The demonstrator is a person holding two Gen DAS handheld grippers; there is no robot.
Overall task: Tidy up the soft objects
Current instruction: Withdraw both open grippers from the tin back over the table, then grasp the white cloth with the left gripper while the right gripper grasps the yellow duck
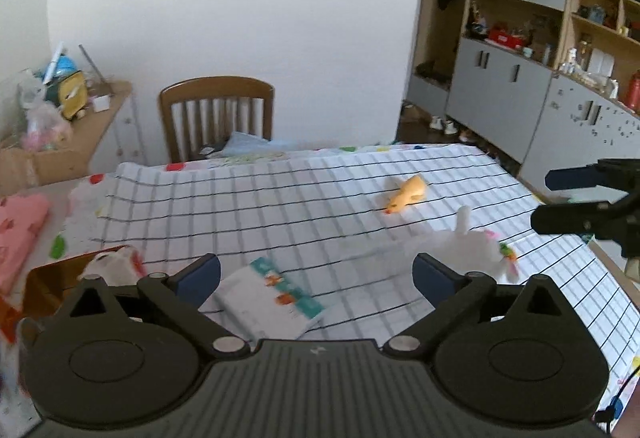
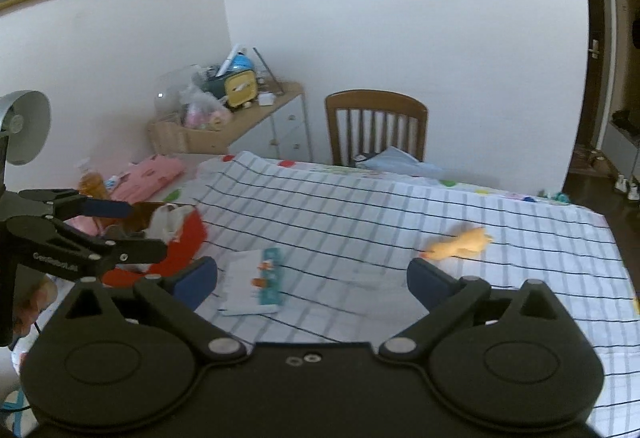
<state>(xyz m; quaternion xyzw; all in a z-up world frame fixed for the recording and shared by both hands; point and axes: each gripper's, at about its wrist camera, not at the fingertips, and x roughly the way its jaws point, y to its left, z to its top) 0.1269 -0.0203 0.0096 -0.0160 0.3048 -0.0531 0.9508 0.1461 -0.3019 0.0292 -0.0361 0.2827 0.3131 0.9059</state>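
A yellow soft duck toy [image 1: 406, 195] lies on the checked tablecloth [image 1: 280, 206]; it also shows in the right wrist view [image 2: 460, 244]. A white plush toy [image 1: 472, 248] lies nearer, by my left gripper's right finger. A red box [image 2: 180, 242] at the table's left holds a white soft item [image 2: 166, 222]; the box shows in the left wrist view [image 1: 52, 282]. A white and teal packet [image 1: 272, 300] lies between the fingers' lines of sight. My left gripper [image 1: 316, 278] is open and empty. My right gripper [image 2: 312, 278] is open and empty above the cloth.
A wooden chair [image 1: 218, 114] stands at the table's far side. A pink folded cloth [image 1: 16, 234] lies left of the box. A cluttered side cabinet [image 2: 240, 118] stands by the wall. Grey cupboards [image 1: 520, 58] fill the right.
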